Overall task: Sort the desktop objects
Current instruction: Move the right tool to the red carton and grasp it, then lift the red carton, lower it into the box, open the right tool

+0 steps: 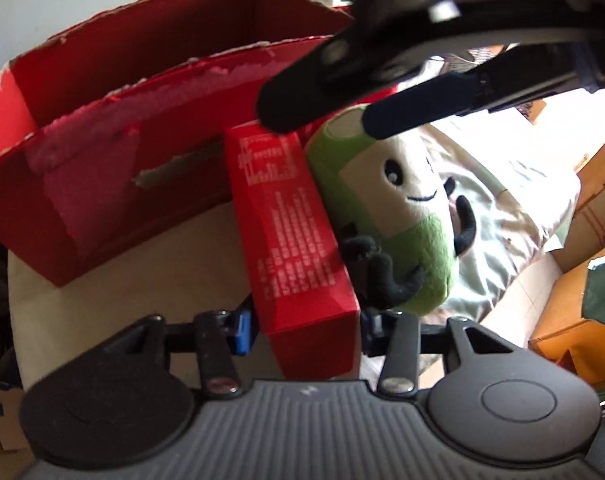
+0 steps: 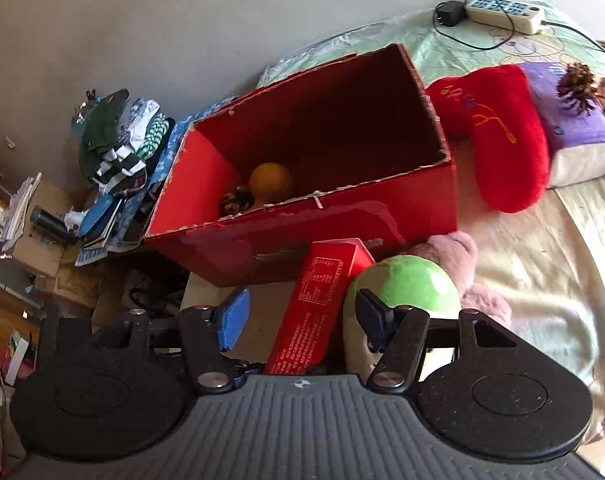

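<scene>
Left wrist view shows my left gripper (image 1: 300, 330) with its blue pads on both sides of a slim red carton (image 1: 298, 232); the pads stand at its two faces, so I am pinching it near its lower end. The carton is tilted, and its far end reaches toward the big red cardboard box (image 1: 114, 168) ahead of me. Just right of the carton, touching it, leans a green and white plush toy (image 1: 402, 208) with a smiling face and black arms. Above it hangs my right gripper (image 1: 326, 108), its two dark fingers apart over the top of the plush.

In the right wrist view, my right gripper (image 2: 302, 320) is spread wide, holding nothing; the red carton and the green plush top lie between and under its fingers. Ahead, the open box holds an orange ball-like thing (image 2: 270, 182) and a pine cone (image 2: 236, 200). To the right of the box lie a red plush pillow (image 2: 506, 136), a purple tissue pack (image 2: 578, 136), another pine cone (image 2: 578, 84).
</scene>
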`<state>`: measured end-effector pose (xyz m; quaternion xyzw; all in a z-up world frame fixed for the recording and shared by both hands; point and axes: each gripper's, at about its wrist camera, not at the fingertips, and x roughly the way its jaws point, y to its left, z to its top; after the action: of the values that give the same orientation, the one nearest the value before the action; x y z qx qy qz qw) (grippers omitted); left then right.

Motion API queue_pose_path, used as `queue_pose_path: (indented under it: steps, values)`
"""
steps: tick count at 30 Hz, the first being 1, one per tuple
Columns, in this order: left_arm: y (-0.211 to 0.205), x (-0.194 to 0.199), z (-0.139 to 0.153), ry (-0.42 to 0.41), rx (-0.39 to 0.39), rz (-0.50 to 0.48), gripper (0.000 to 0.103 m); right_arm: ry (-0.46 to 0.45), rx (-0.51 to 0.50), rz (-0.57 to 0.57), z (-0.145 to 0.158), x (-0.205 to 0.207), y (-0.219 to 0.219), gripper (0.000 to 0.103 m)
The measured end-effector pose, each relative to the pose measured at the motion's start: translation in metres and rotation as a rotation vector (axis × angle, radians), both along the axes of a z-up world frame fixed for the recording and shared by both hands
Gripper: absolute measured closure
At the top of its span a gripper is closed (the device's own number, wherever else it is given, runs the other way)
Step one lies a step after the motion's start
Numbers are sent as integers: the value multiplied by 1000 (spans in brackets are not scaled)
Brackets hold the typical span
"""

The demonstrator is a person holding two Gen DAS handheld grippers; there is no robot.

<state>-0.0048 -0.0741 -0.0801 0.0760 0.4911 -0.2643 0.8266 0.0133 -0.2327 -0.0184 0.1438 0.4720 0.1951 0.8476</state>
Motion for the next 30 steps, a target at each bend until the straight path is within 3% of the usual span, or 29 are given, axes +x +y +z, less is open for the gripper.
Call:
queue_pose_path:
  steps: [6,10,19,24,30]
  values:
    - [2,-12,6,-63,24,50,62,63,-108,60,-25,19,36,42]
    - [4,-17,7,-77,35,84,62,82,-169,54,-31,22,53,38]
    - [13,-37,15,-107,52,151,63,96,-151,151,-50,16,59,39]
    - [9,-61,50,-195,74,163,62,51,-74,205,-24,3,45,40]
    - [9,-66,119,-372,76,158,60,-89,57,214,36,1,22,39]
